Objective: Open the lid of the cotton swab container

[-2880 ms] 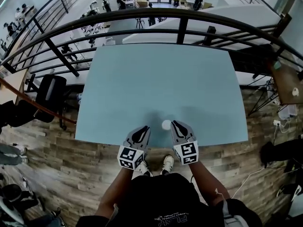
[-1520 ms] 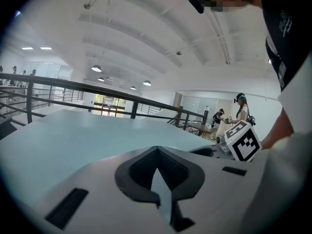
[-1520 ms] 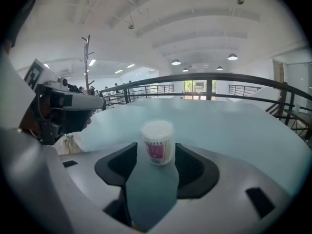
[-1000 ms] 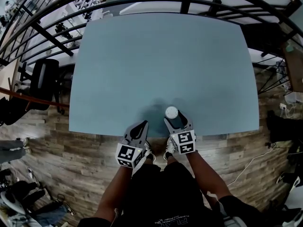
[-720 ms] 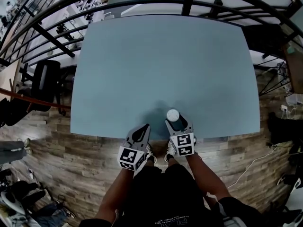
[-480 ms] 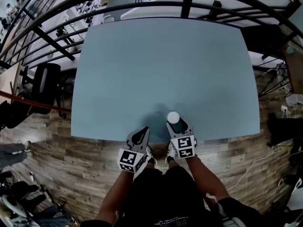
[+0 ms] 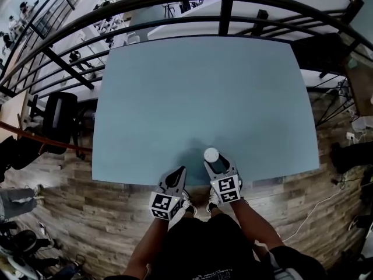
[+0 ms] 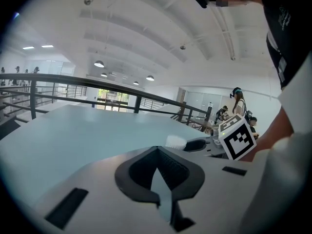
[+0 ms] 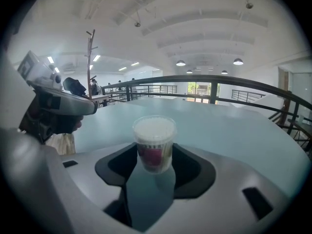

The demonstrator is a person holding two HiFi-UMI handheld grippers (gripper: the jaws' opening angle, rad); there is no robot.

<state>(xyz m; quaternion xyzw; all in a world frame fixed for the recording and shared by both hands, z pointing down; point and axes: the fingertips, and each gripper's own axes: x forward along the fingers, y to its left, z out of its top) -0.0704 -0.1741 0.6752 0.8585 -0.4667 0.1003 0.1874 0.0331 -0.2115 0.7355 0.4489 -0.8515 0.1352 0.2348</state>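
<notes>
The cotton swab container [image 7: 211, 154] stands upright on the blue surface [image 7: 198, 86]. It is close to the near edge, a little to the right of the middle of that edge. Its lid [image 9: 154, 122] is on, so the opening has not begun.

The step in hand looks like getting hold of the container. The right hand-held gripper [image 7: 214, 162] comes in from the near edge, and its jaws stand wide with the container right between them. The jaws have just been closing a little. In the right gripper view the black pads [image 9: 122, 165] sit just beside the sides of the container. I cannot see them squeeze it yet, so I think the grip is not made.

The left hand-held gripper [image 7: 178, 172] is at the near edge too, just to the left of the right one. Its jaws are closed tight together and there is nothing in them. It is near the container but does not touch it.

Next, I think the right jaws need to close until they hold the body firmly and keep it from sliding or tipping. Then the left one has to open, come over to the top and take the lid by its rim. The lid is small and smooth, so a careful, straight pull will be needed, or the whole container may lift.
</notes>
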